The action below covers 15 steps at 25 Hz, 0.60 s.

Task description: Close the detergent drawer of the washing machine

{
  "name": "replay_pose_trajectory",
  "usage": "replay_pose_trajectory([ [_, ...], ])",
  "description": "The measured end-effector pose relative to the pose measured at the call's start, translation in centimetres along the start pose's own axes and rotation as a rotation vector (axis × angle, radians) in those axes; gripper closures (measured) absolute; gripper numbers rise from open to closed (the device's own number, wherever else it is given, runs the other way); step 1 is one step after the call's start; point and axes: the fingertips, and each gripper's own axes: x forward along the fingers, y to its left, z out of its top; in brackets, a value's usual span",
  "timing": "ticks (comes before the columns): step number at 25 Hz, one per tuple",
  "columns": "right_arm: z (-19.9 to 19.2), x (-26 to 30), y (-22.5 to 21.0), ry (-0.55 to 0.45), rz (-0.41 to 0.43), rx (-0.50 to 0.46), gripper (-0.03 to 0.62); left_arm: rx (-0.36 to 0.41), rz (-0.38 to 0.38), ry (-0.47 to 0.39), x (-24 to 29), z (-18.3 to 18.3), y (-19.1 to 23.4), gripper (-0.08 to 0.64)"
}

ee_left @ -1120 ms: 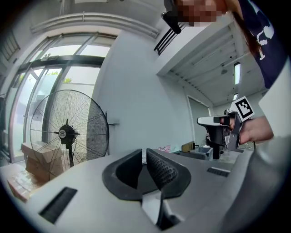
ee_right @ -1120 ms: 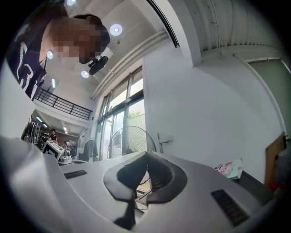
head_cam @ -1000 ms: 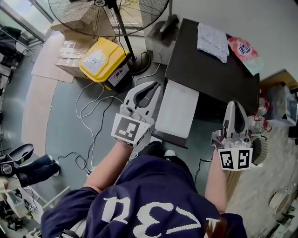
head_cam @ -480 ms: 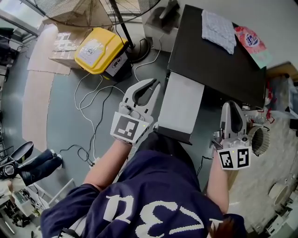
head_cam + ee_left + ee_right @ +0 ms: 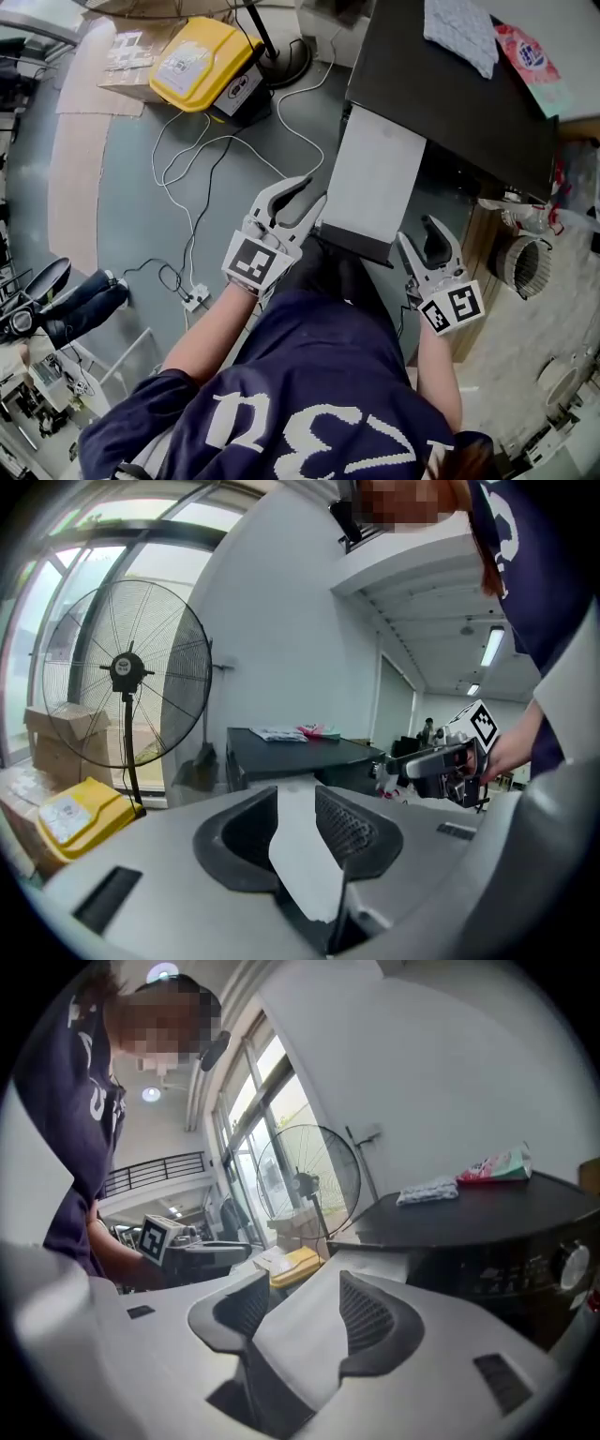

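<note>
The detergent drawer (image 5: 375,183) stands pulled well out of the front of the black washing machine (image 5: 441,94), a long white slab reaching over the floor toward the person. The task is at the approach step, and no push has begun. The left claw (image 5: 310,192) hangs just beside the drawer's left front corner and the right claw (image 5: 422,238) near its right front corner. Each claw has just been opening and now stands released. Each gripper view shows the white drawer through the gap, with neither pad pressing on it. Whether either claw already touches the drawer's edge cannot be told. On the machine's top lie a folded cloth (image 5: 459,33) and a pink packet (image 5: 530,58), well clear of the drawer. The next move likely calls for setting a claw squarely against the drawer's front face and pushing straight along its length into the machine. An off-centre push could skew it and jam it on its runners.
</note>
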Motion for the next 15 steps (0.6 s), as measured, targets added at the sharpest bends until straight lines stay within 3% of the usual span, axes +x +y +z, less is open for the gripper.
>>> replay_pose_trajectory([
  [7, -6.7, -1.8, 2.0, 0.089, 0.072, -0.026, 0.29, -0.018, -0.104, 0.129, -2.1, -6.6, -3.1, 0.403],
  [15, -13.0, -3.2, 3.2, 0.225, 0.098, 0.001, 0.29, -0.019, -0.219, 0.253, -3.9, -11.4, -6.2, 0.368],
])
